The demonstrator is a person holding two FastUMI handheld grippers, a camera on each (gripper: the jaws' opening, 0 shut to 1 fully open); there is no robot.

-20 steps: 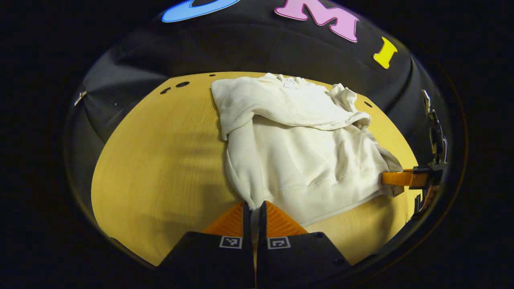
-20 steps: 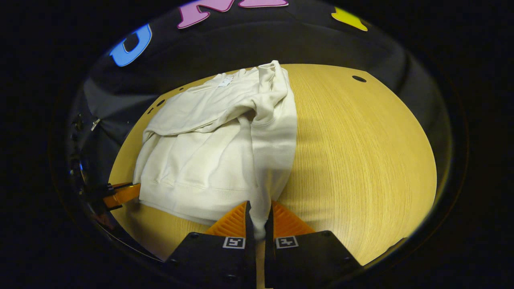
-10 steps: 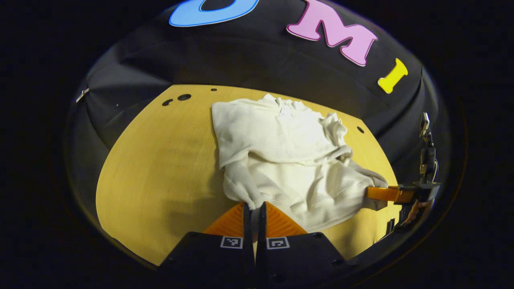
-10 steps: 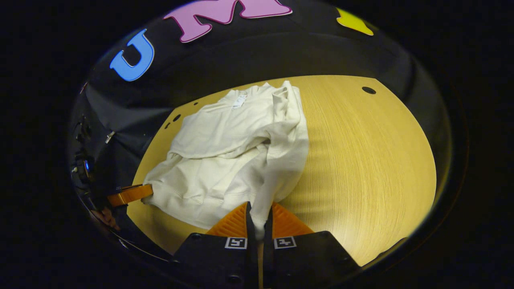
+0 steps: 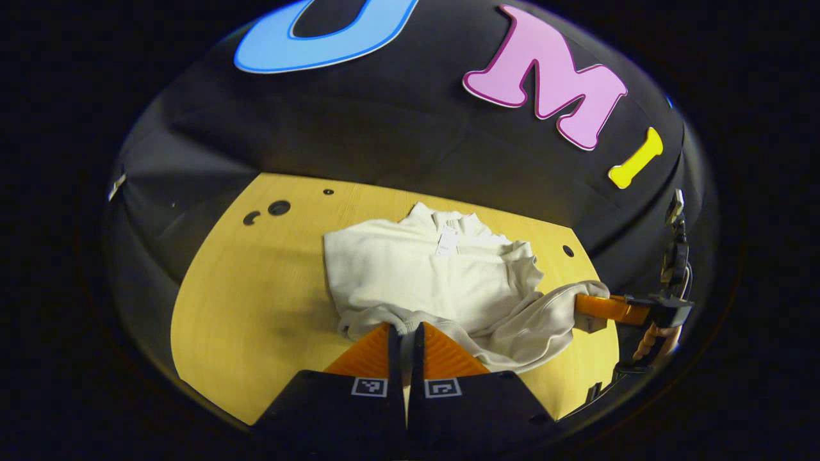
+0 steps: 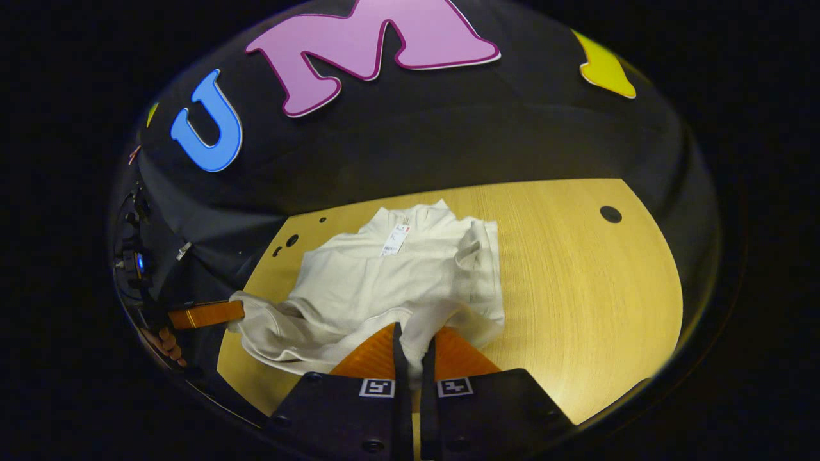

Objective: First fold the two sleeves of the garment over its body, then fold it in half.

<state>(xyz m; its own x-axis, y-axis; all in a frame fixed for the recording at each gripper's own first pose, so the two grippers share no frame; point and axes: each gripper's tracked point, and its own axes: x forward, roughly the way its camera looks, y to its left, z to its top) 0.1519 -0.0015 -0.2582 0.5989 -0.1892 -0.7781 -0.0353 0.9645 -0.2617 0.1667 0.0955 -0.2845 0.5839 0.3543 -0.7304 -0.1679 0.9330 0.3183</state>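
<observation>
Folding the cream knit sweatshirt point(image 5: 423, 282) in half on the yellow wooden tabletop point(image 5: 256, 301).
Left gripper point(image 5: 403, 336) and right gripper point(image 6: 413, 342) each clench a hem corner, lifted so the lower half can travel toward the collar.

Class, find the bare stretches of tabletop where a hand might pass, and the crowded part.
Free: table right of the garment; also bare wood on its left. Crowded: the near hem, pinched by the left tool and right tool.
</observation>
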